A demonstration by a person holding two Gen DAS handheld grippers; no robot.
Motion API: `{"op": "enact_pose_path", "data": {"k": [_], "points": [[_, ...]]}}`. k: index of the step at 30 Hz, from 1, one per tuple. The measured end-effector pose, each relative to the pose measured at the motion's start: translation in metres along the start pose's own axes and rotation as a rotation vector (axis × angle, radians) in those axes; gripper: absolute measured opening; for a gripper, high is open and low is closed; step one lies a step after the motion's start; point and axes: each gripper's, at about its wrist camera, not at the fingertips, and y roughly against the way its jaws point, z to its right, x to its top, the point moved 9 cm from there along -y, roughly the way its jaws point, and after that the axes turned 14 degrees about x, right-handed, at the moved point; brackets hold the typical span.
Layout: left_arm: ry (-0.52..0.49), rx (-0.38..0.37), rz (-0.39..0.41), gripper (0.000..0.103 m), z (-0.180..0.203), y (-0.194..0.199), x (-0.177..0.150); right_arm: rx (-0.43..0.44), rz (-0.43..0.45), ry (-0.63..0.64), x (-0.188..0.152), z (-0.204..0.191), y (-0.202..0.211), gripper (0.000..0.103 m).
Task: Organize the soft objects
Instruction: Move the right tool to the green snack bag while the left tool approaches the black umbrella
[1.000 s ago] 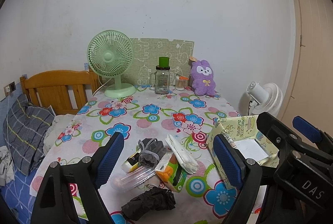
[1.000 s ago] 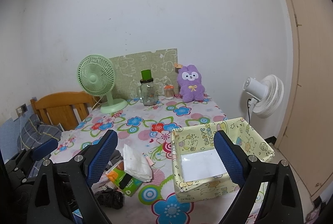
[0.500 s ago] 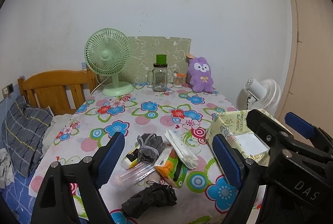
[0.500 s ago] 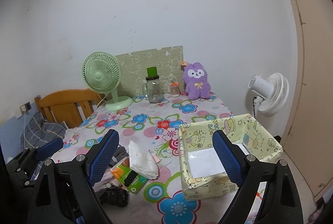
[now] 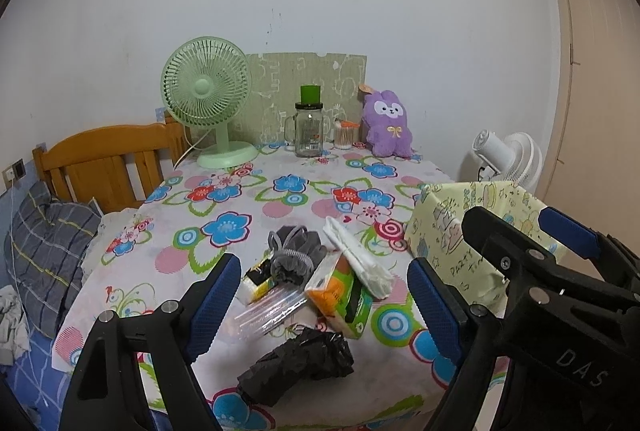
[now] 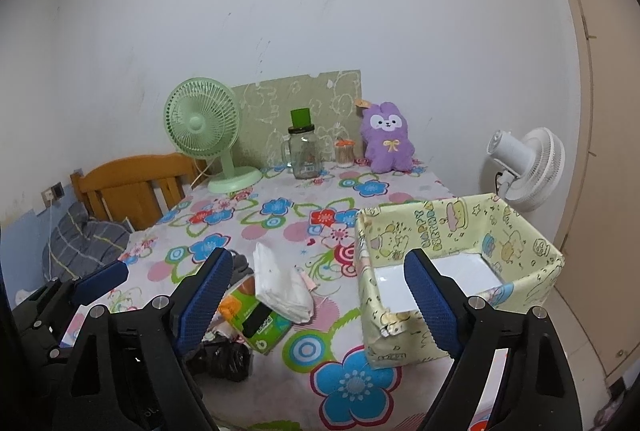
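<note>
A pile of soft things lies near the table's front edge: a grey sock bundle (image 5: pixel 294 255), a white tissue pack (image 5: pixel 358 259), an orange-green tissue pack (image 5: pixel 340 295), a clear plastic wrap (image 5: pixel 272 311) and a crumpled black bag (image 5: pixel 298 359). A yellow cartoon-print box (image 6: pixel 452 267) stands open to their right. My left gripper (image 5: pixel 320 303) is open above the pile. My right gripper (image 6: pixel 320 299) is open, between the white tissue pack (image 6: pixel 280 283) and the box. Both hold nothing.
A green desk fan (image 5: pixel 208 103), a glass jar with a green lid (image 5: pixel 309 127), a small orange-lidded jar (image 5: pixel 345 137) and a purple plush rabbit (image 5: pixel 388 125) stand at the table's far edge. A wooden headboard (image 5: pixel 104 163) is left; a white fan (image 6: pixel 524 167) is right.
Both grippers have drawn back and risen slightly, so the pile and the box sit a little lower and farther in view. Jaws stay open. Nothing on the table has moved.
</note>
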Motion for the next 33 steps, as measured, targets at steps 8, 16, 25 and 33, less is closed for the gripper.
{"op": "enact_pose_path", "data": {"k": [8, 16, 25, 33], "points": [[0.006, -0.015, -0.054, 0.086, -0.006, -0.016, -0.023, 0.015, -0.026, 0.012, -0.021, -0.008, -0.014, 0.089], [-0.009, -0.028, -0.088, 0.086, -0.009, -0.027, -0.039, 0.039, -0.064, 0.014, -0.038, -0.018, -0.030, 0.089], [-0.005, -0.021, -0.133, 0.085, -0.016, -0.044, -0.059, 0.052, -0.103, 0.028, -0.055, -0.030, -0.050, 0.089], [-0.053, -0.018, -0.156, 0.083, -0.010, -0.056, -0.075, 0.057, -0.133, 0.032, -0.068, -0.036, -0.067, 0.089]]}}
